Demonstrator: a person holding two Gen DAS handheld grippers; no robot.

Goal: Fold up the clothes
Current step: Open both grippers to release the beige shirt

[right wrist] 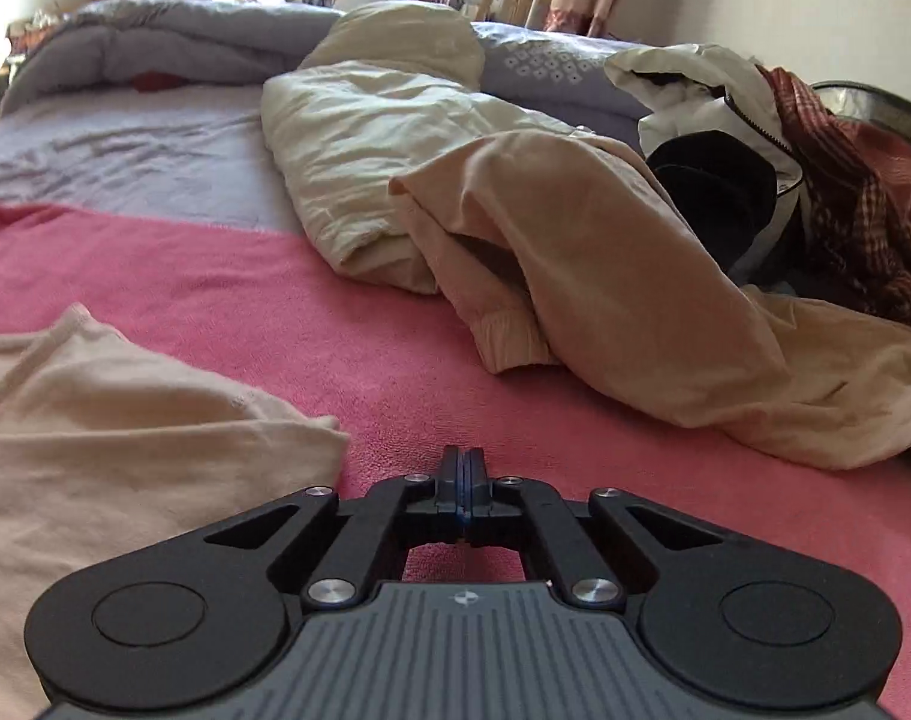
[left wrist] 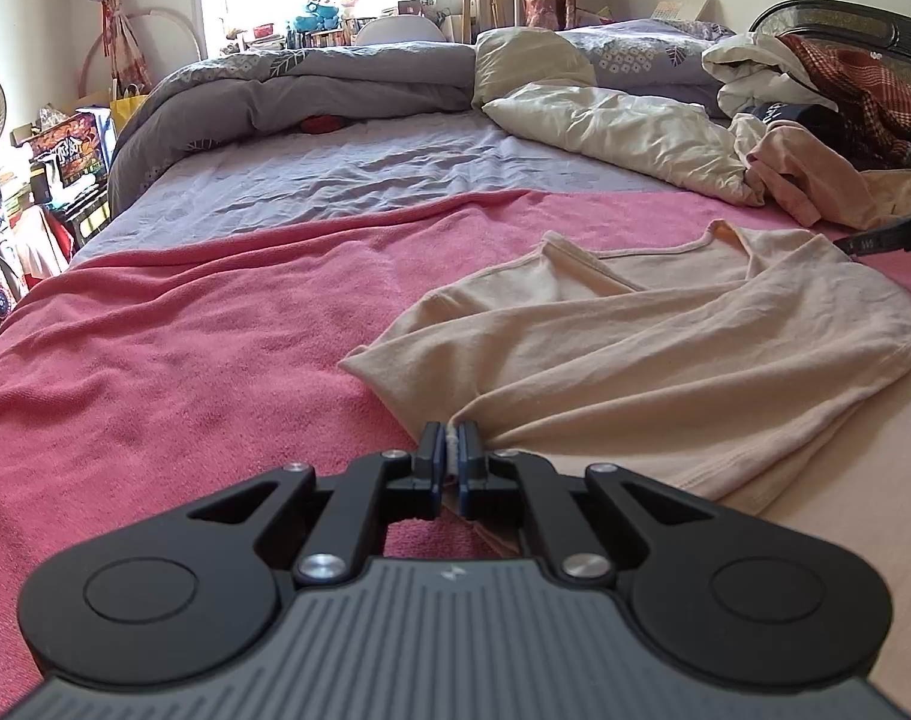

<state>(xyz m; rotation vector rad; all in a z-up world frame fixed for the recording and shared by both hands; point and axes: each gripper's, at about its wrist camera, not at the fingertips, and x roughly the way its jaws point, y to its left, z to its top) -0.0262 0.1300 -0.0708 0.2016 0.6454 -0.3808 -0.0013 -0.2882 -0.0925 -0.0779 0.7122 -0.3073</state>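
Observation:
A cream long-sleeved shirt (left wrist: 665, 348) lies rumpled on a pink blanket (left wrist: 185, 348) spread over the bed. My left gripper (left wrist: 453, 429) is shut on a bunched bit of the shirt's near edge, and cloth shows between its pads. In the right wrist view the same shirt (right wrist: 95, 420) fills the lower left. Just to the right of the shirt's corner, my right gripper (right wrist: 464, 456) hovers over the pink blanket (right wrist: 395, 348). It is shut, with nothing between its fingers. Part of the right gripper (left wrist: 875, 240) shows at the right edge of the left wrist view, by the shirt's far side.
A peach garment with an elastic cuff (right wrist: 605, 276) lies crumpled ahead of the right gripper, against a cream quilt (right wrist: 383, 138). Behind it sit a white jacket (right wrist: 695, 96) and red plaid cloth (right wrist: 863, 192). A grey duvet (left wrist: 311, 84) lines the far side. Boxes and clutter (left wrist: 65, 168) stand left of the bed.

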